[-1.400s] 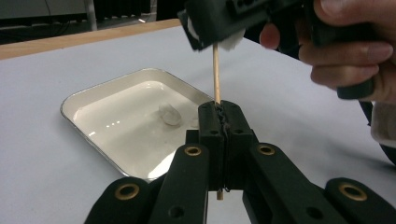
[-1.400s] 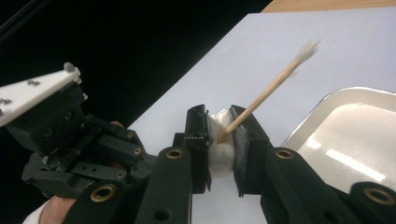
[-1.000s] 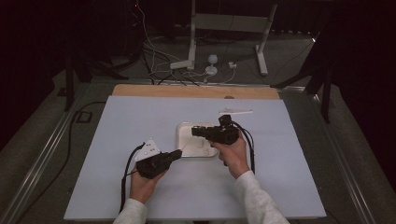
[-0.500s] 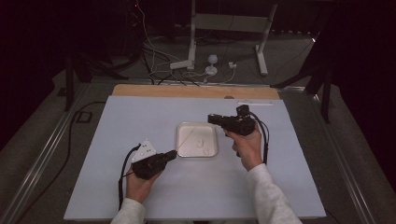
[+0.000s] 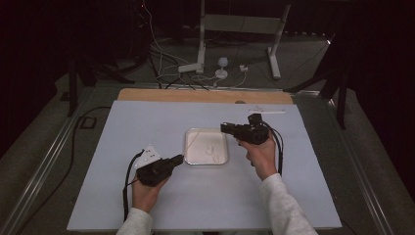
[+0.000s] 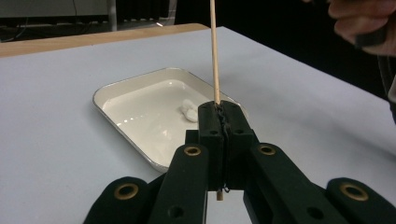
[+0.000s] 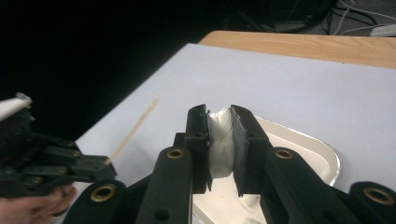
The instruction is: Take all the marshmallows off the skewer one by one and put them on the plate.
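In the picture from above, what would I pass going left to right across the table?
Left gripper holding a thin wooden stick → white tray → right gripper clamped on a white soft lump.

Tray point(image 5: 192, 157) mid-table, only fixed obstacle on white table top point(image 5: 147, 122). Left gripper point(image 5: 177, 158) at tray's near-left corner, thin stick point(image 6: 214, 51) slanting over tray, blocks crossing there. Right gripper point(image 5: 226, 128) above tray's far-right corner, white lump point(image 7: 220, 140) between jaws. Small white piece point(image 6: 188, 111) inside tray. Open surface left, right, far side; wooden strip point(image 5: 195, 95) along far edge.
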